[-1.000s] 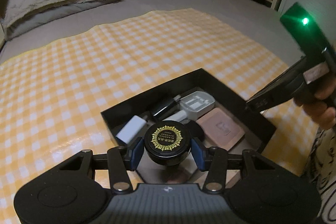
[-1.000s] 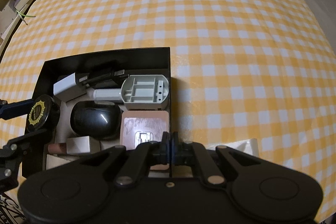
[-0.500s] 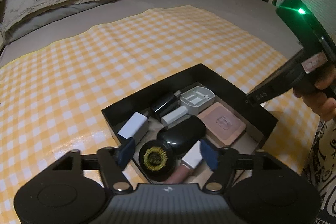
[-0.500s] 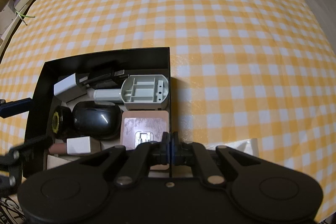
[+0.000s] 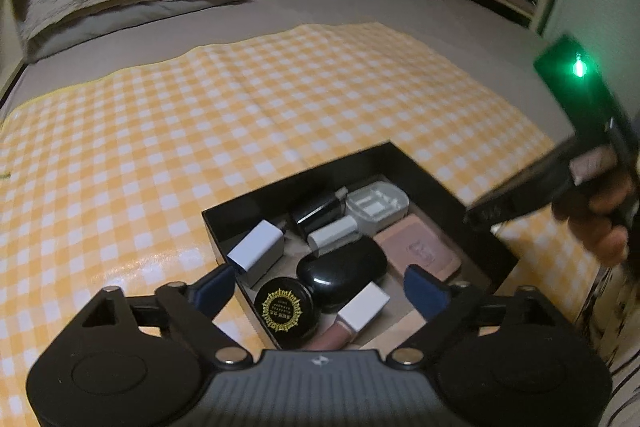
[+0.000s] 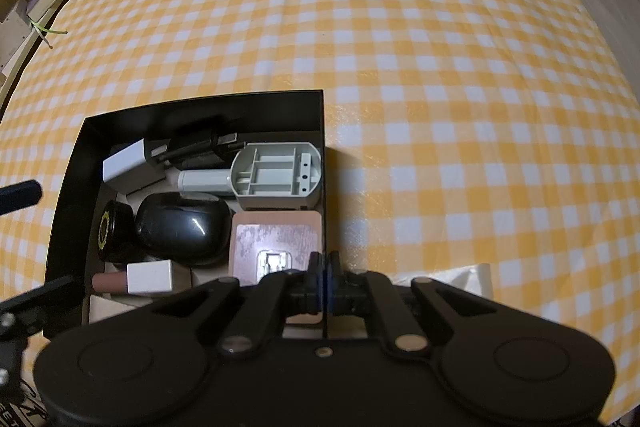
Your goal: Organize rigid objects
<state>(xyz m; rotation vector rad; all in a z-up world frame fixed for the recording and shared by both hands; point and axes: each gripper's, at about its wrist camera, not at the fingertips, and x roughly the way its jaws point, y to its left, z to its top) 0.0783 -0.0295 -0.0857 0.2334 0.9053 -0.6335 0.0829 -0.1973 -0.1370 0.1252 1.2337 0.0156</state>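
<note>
Left wrist view: the left claw (image 5: pixel 318 287), its jaws just opened wide, hovers empty over the round black tin (image 5: pixel 287 309), now resting inside the black box (image 5: pixel 460 203). Best lift straight up.

Right wrist view: the right claw (image 6: pixel 323 273), closed on the box wall, should hold firm.

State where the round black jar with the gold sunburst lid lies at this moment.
In the left wrist view the round black jar with the gold sunburst lid lies inside the black box, at its near left corner, touching the glossy black oval case.
</note>
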